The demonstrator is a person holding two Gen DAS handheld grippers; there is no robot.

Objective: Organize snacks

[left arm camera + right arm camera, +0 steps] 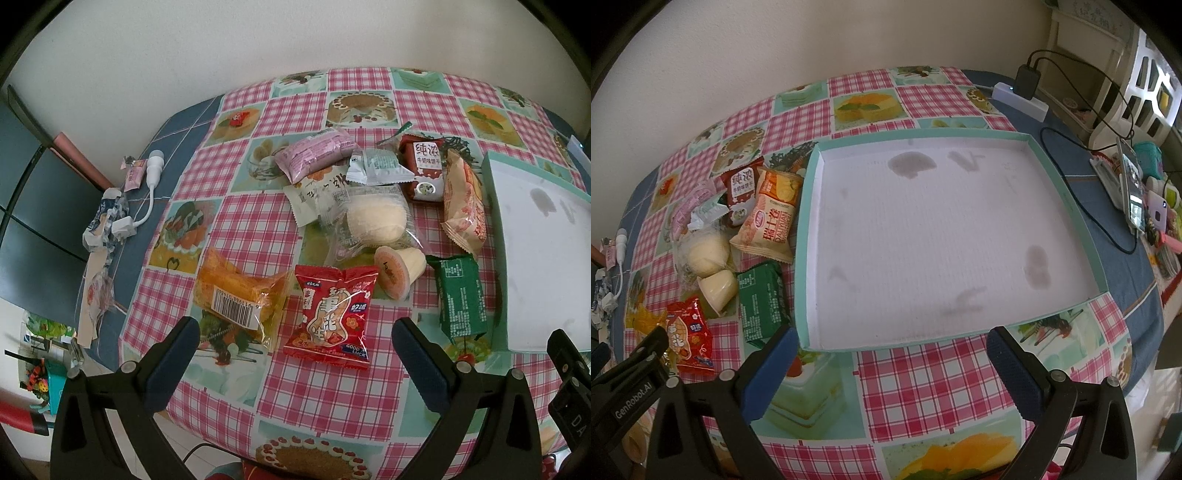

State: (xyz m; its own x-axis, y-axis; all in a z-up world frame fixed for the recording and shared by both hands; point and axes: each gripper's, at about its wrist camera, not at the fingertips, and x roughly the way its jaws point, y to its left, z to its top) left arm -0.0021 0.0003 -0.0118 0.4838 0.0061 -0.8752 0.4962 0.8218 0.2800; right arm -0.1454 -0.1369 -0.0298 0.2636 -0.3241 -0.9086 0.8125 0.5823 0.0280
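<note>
Below, both tongs gape wide, gripping nothing: left gripper (295,332) over the snack pile (354,221) mid-table, right gripper (892,343) at the teal tray's (807,236) near edge, snacks just beside its left wall.

On the table (923,387) a shallow tray (807,236) fills the middle of the right wrist view, with the snacks heaped just left of it. A wafer pack (768,218) leans against the tray's left wall, a biscuit pack (761,302) lies below it beside the same wall, and a jelly cup (718,290) sits left of that pack. A peanut bag (690,336) lies at lower left, near the frame's bottom. Above the jelly cup is a wrapped bun (705,251). A power strip (1021,99) lies beyond the tray at upper right, and a phone (1132,188) stands at far right. In the left wrist view a barcoded bag (240,299) lies left of the peanut bag (332,314), and a cable (147,192) lies at the table's left edge.
</note>
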